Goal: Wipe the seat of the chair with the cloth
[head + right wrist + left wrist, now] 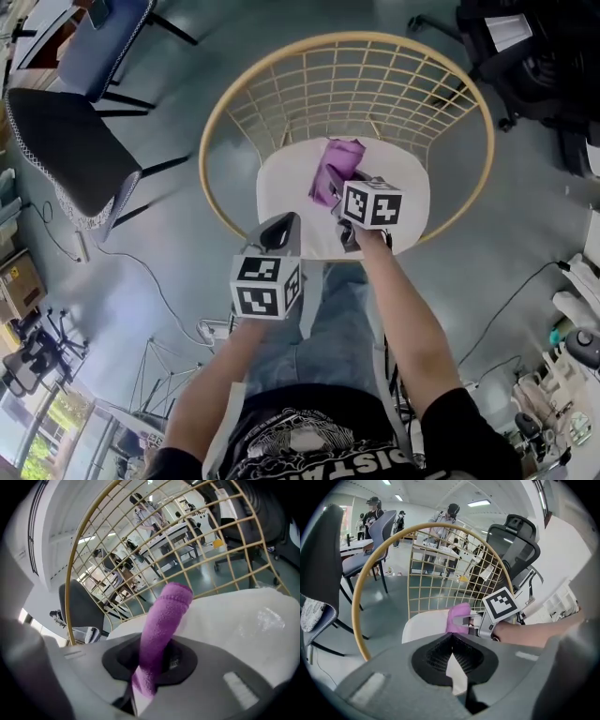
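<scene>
Cloth [162, 625] in R gripper [157, 660]

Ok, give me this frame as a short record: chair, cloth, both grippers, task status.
chair: round gold wire back, white seat
cloth: purple, over the rear half of the seat, one end held
right gripper: fingers shut on the cloth
left gripper: fingers together, nothing between them, near the seat's front edge, apart from the cloth
task status: cloth gripped at the seat; whether it is being wiped cannot be told
</scene>
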`<act>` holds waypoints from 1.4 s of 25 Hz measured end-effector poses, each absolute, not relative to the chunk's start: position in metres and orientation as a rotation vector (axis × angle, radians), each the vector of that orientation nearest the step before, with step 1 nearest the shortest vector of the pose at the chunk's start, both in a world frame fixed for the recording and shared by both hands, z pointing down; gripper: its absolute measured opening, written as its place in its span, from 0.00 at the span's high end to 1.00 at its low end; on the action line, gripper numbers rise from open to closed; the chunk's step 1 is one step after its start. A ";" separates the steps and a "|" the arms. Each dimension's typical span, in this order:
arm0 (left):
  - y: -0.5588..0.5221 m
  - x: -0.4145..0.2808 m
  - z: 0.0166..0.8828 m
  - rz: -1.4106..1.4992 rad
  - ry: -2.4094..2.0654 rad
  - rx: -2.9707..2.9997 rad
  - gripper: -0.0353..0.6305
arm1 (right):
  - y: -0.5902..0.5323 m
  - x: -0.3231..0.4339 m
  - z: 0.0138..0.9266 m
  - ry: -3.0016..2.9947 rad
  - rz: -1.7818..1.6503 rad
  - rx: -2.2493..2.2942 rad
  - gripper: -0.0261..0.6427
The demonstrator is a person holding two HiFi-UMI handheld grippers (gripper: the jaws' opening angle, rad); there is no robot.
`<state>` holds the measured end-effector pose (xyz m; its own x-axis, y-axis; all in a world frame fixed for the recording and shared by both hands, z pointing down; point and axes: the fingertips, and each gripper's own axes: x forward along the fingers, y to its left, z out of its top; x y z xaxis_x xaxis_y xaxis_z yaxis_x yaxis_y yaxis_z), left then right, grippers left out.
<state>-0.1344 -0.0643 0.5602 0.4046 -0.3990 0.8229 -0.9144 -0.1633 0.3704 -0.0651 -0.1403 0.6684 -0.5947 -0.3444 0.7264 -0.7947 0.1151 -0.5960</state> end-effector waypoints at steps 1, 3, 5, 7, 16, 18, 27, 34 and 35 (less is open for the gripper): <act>-0.064 -0.131 0.562 0.715 -1.143 1.753 0.95 | -0.140 -0.060 0.671 -1.982 1.479 1.118 0.87; -0.068 -0.131 0.566 0.719 -1.136 1.760 0.95 | -0.144 -0.055 0.674 -1.968 1.479 1.139 0.87; -0.073 -0.131 0.566 0.718 -1.133 1.763 0.95 | -0.149 -0.048 0.676 -1.956 1.479 1.162 0.87; -0.074 -0.126 0.567 0.721 -1.131 1.766 0.95 | -0.152 -0.034 0.676 -1.944 1.478 1.193 0.87; -0.065 -0.092 0.577 0.737 -1.113 1.771 0.95 | -0.144 0.036 0.682 -1.877 1.500 1.337 0.87; -0.066 -0.089 0.574 0.737 -1.111 1.776 0.95 | -0.142 0.046 0.679 -1.864 1.502 1.372 0.87; -0.056 -0.103 0.562 0.724 -1.125 1.777 0.95 | -0.123 0.053 0.664 -1.835 1.517 1.452 0.87; -0.056 -0.093 0.565 0.715 -1.157 1.756 0.95 | -0.127 0.020 0.634 -2.036 1.430 1.228 0.87; -0.057 -0.098 0.566 0.719 -1.165 1.751 0.95 | -0.125 0.005 0.629 -2.065 1.421 1.181 0.87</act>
